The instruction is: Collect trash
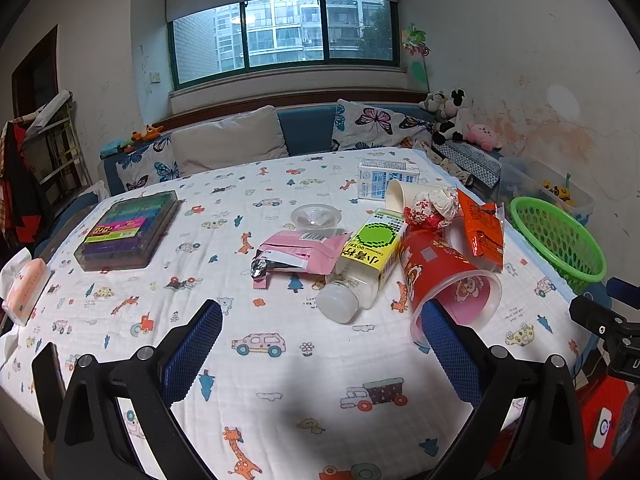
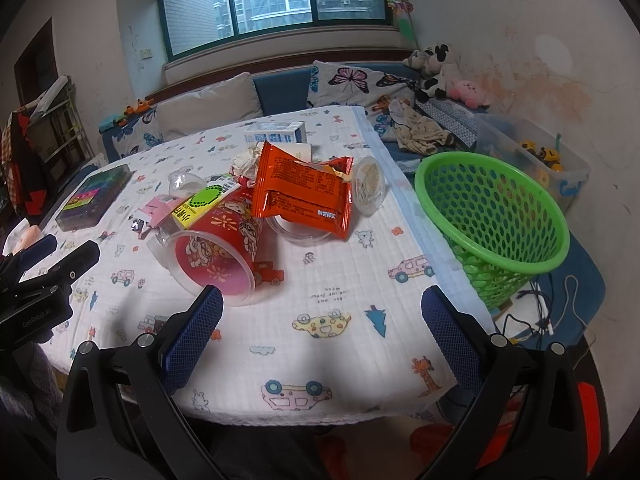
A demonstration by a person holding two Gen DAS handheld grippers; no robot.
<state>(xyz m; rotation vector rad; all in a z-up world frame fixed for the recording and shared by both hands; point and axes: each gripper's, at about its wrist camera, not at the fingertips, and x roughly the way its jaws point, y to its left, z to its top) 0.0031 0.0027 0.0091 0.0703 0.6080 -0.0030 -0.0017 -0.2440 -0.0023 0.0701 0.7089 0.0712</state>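
Trash lies in a heap on the patterned tablecloth (image 1: 280, 400): a tipped red cup (image 1: 444, 276), a plastic bottle (image 1: 366, 264) with a green and yellow label, a pink packet (image 1: 304, 250), an orange wrapper (image 1: 482, 226), a crumpled wrapper (image 1: 434, 206), a clear cup (image 1: 316, 218) and a milk carton (image 1: 384, 178). A green basket (image 2: 492, 216) stands at the table's right edge. My left gripper (image 1: 322, 340) is open, just short of the bottle and red cup. My right gripper (image 2: 322, 320) is open, with the red cup (image 2: 218, 256) by its left finger and the orange wrapper (image 2: 304, 192) beyond.
A box of coloured pens (image 1: 128, 232) lies at the table's left, a tissue pack (image 1: 24, 288) at its left edge. A sofa with cushions (image 1: 228, 144) runs behind the table. A clear toy bin (image 2: 536, 160) sits behind the basket. Cables (image 2: 540, 316) lie below it.
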